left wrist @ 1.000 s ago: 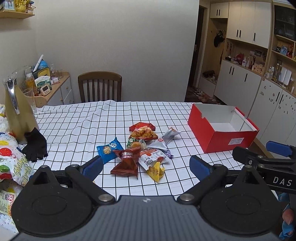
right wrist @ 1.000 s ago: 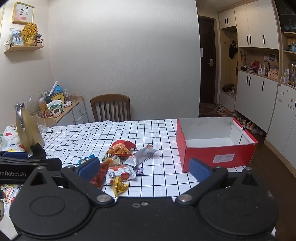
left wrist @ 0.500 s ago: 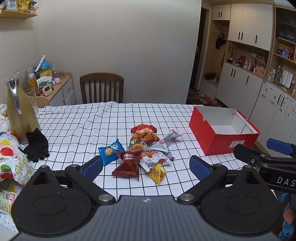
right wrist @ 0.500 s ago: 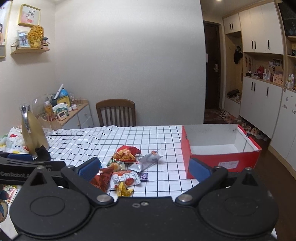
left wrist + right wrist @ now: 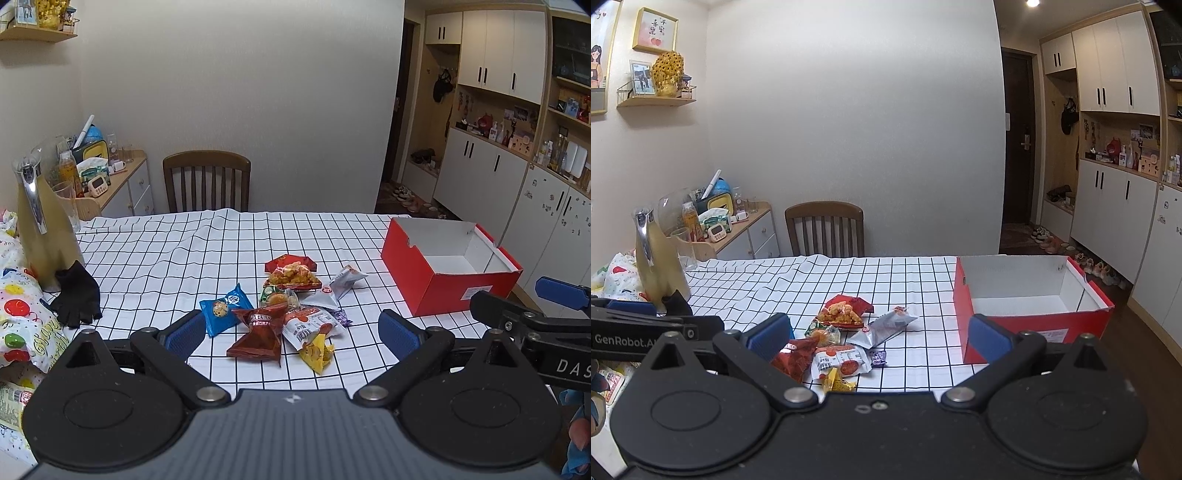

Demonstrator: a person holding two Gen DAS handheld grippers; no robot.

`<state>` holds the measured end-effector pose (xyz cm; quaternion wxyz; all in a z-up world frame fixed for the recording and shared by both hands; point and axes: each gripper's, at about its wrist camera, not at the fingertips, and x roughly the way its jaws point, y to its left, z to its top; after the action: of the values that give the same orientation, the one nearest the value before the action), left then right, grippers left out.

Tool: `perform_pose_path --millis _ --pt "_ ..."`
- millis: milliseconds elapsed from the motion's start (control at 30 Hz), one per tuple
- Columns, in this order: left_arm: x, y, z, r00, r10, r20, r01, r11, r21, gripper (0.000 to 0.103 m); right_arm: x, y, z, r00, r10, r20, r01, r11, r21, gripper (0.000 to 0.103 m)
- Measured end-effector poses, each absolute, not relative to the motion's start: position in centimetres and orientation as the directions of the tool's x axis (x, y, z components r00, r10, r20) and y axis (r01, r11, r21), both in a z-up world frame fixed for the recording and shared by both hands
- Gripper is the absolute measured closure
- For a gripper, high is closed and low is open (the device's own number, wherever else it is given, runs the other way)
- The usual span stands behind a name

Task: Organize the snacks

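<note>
Both grippers are hovering short of the tabletop (image 5: 155,258), near its front edge, and neither is touching anything. The left gripper (image 5: 291,328) is holding its fingers spread wide and empty, framing the snack pile (image 5: 288,314); the right gripper (image 5: 879,334) is likewise standing wide open with nothing between its blue pads.

The snacks are lying in a loose heap in the middle of the checked cloth, with the open red box (image 5: 443,291) sitting empty well to their right. My judgement: no packet is stowed yet, and the first pick is only being lined up.

The risks are coming from the heap itself. The dark red wrapper (image 5: 258,332), the white-and-red packet (image 5: 306,326) and the yellow sachet (image 5: 316,352) are overlapping, so closing fingers may catch two at once or drag a neighbour along — and slick foil may slip out on the way to the box. The cloth is wrinkling toward the far side; a low sweep could snag it and shift everything.

The left view is showing the blue cookie packet (image 5: 225,308) and the black glove (image 5: 77,295) in full, whereas the right view is hiding the packet behind a finger. The right view is looking deeper into the box, showing its bare white floor (image 5: 1015,304).
</note>
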<state>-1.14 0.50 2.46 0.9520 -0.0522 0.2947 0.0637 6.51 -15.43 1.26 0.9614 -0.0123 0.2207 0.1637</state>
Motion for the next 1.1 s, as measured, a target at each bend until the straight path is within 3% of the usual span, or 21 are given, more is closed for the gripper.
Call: perform_pose_path --millis 700,1100 --pt "0.3 1.4 1.4 0.797 0.070 -0.600 -0.152 0.985 -0.087 0.003 7.9 -14.6 0.9 0.831 0.320 -0.455 -0.343 0.939 0.035 0.000" --pt "2.6 5.5 -1.3 0.734 0.067 -0.676 -0.230 0.961 -0.155 0.003 11.4 -13.3 -1.0 0.790 0.320 -0.523 -0.364 0.931 0.020 0.000"
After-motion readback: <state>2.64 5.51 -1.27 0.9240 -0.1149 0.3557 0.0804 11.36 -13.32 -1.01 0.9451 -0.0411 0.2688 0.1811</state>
